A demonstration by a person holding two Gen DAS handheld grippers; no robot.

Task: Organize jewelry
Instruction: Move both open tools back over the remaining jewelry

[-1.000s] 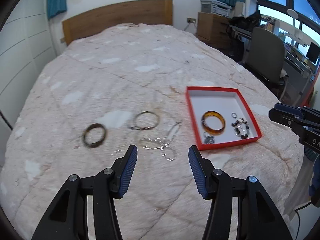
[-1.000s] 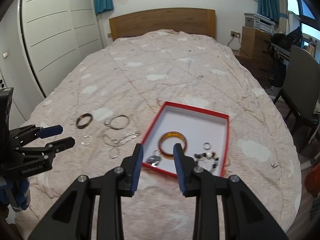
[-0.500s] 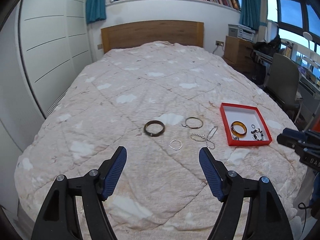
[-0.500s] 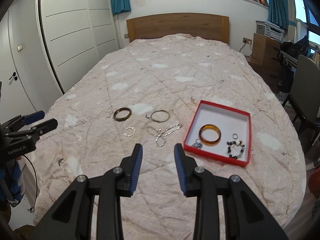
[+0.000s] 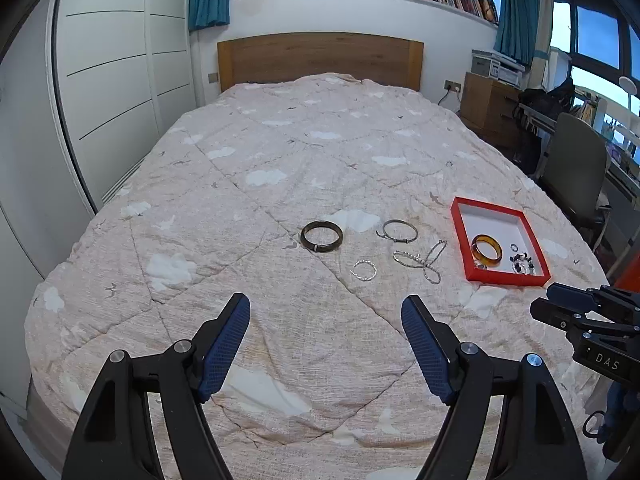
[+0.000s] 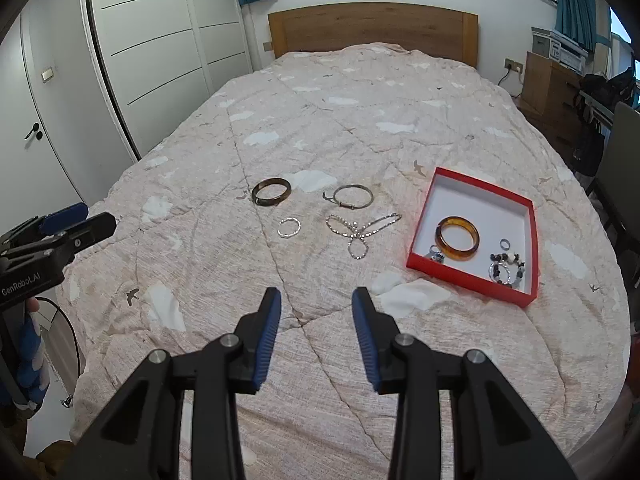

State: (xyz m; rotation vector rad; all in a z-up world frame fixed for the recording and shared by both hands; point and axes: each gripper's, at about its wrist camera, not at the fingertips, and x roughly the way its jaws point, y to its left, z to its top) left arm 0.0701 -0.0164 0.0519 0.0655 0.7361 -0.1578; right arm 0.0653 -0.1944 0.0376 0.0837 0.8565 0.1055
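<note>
A red tray with a white floor lies on the bed at the right. It holds an amber bangle, a small ring and a beaded bracelet. On the quilt to its left lie a dark bangle, a thin metal bangle, a small silver ring and a silver chain. My left gripper is open wide and empty, well back from the jewelry. My right gripper is open and empty.
The quilted bed fills both views, with a wooden headboard at the far end. White wardrobe doors stand at the left. A chair and desk stand at the right.
Both grippers have pulled back and up from the jewelry, so more of the bed shows. The left gripper's jaws have opened wider. The jewelry has not moved.
</note>
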